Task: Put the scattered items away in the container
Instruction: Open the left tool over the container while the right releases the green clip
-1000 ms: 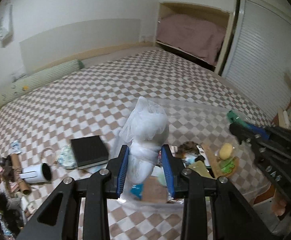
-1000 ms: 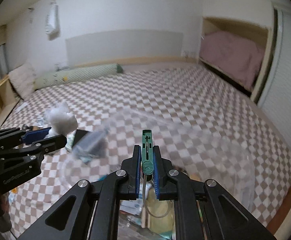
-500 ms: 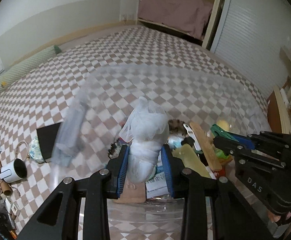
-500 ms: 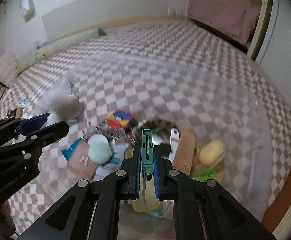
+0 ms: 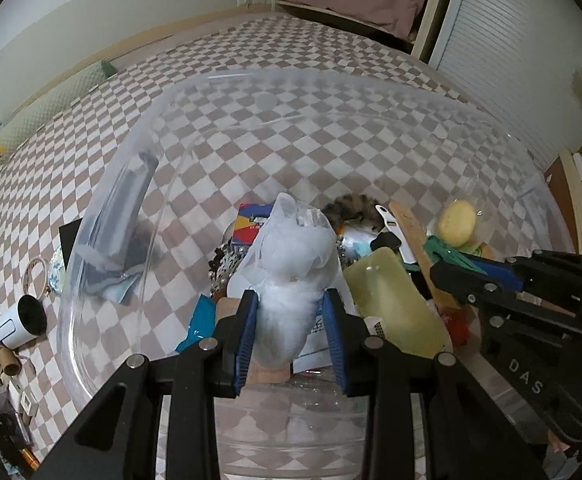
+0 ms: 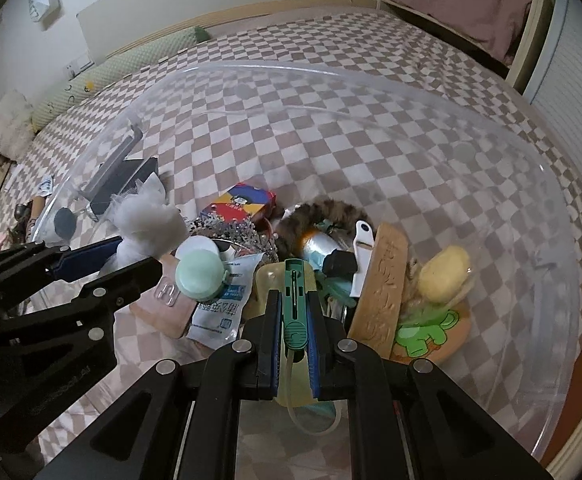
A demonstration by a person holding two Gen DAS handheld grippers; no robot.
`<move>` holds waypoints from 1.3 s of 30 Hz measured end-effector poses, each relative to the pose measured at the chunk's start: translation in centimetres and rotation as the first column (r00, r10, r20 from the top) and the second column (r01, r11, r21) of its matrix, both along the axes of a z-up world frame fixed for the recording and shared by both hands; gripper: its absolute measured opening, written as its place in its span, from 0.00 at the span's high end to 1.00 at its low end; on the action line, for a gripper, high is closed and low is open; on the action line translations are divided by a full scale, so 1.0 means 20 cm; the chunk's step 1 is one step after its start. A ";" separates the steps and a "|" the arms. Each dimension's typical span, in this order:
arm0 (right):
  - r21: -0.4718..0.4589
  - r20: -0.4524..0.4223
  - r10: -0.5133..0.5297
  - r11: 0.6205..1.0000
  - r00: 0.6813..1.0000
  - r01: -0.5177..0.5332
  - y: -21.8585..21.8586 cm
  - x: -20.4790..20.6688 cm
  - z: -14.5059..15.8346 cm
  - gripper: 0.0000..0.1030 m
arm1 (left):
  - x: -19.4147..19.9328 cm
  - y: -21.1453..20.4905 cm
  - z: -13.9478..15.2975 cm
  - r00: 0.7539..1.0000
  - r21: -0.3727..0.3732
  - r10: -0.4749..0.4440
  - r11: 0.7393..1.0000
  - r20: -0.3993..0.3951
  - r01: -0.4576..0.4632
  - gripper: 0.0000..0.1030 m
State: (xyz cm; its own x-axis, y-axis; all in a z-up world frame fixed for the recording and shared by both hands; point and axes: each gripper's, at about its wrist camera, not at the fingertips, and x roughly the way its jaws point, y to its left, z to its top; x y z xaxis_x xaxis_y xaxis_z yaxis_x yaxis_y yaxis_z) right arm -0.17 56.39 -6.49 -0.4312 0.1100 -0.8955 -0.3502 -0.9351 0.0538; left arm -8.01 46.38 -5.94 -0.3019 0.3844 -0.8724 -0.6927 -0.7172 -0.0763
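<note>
Over the preceding second we lowered both grippers from above the bed into the mouth of the clear bin, and both cameras tipped from a view of the far wall to a view down onto the bin's contents. Our left gripper had its jaws part-closed on a white bag of stuffing, which stood up between the blue pads and rose beyond the tips; the grip had not altered. Our right gripper had its jaws almost fully closed on a flat green tool, whose pale cord hung in a loop below the pads. Directly beyond the right jaws lay a pale yellow pouch; to their right stood a carved wood block, and further right a yellow sponge. To the left of the left jaws, outside the bin wall, a white mug and a black box remained on the checked cover. We judged that both held items were now over the pile and inside the rim, so the carry was complete and release was the pending step. The items outside the wall meant further trips were required.
</note>
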 end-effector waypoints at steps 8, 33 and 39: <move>-0.004 -0.001 -0.021 1.000 1.000 0.021 0.01 0.01 0.01 0.89 | 0.00 -0.02 -0.02 1.000 -0.004 0.013 1.000 0.012 -0.013 0.65; 0.082 -0.035 -0.027 0.996 0.999 0.030 -0.01 0.02 0.07 0.89 | 0.05 -0.12 0.10 0.992 0.011 0.040 0.999 -0.124 -0.039 0.35; 0.151 -0.045 -0.051 0.987 0.998 0.057 -0.01 0.04 0.09 0.47 | 0.05 -0.19 0.15 0.989 0.050 0.065 0.997 -0.135 -0.058 0.28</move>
